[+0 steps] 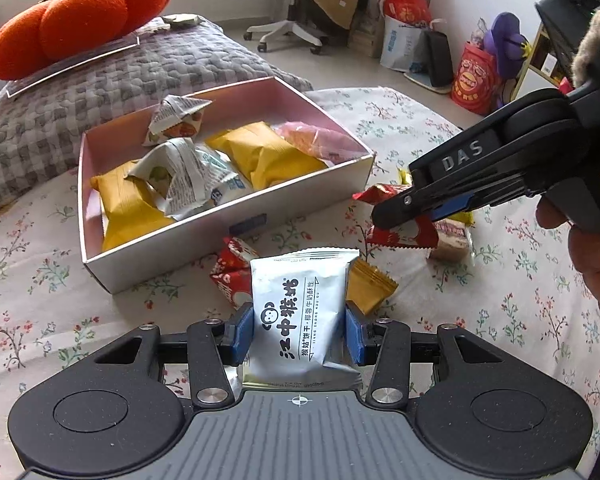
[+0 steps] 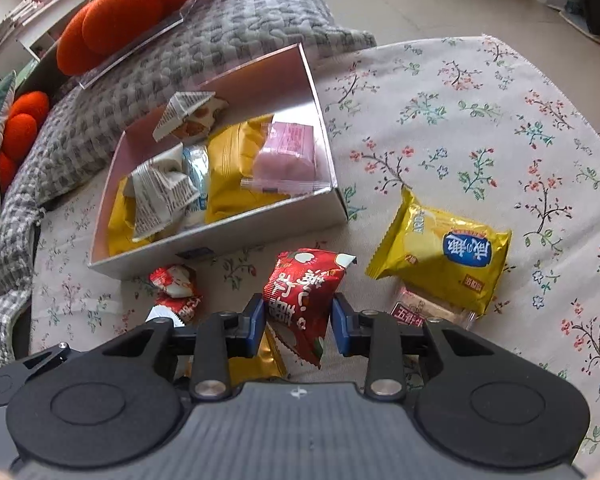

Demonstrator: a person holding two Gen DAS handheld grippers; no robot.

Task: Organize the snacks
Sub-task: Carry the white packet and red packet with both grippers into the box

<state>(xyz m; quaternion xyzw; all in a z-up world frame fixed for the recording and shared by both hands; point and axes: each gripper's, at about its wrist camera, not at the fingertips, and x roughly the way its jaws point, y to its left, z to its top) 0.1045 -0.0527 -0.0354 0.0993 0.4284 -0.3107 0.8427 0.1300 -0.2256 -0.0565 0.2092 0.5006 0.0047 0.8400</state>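
My left gripper is shut on a silver-white biscuit packet, held upright just above the floral cloth. My right gripper is shut on a red snack packet. In the left wrist view the right gripper comes in from the right, with the red packet in its tips. A pink-lined box behind both grippers holds several yellow, white and pink packets. Loose on the cloth lie a yellow packet, a clear-wrapped bar, small red packets and a gold packet.
A grey checked cushion with an orange plush on it lies behind the box. An office chair and shopping bags stand on the floor beyond. A person's hand grips the right handle.
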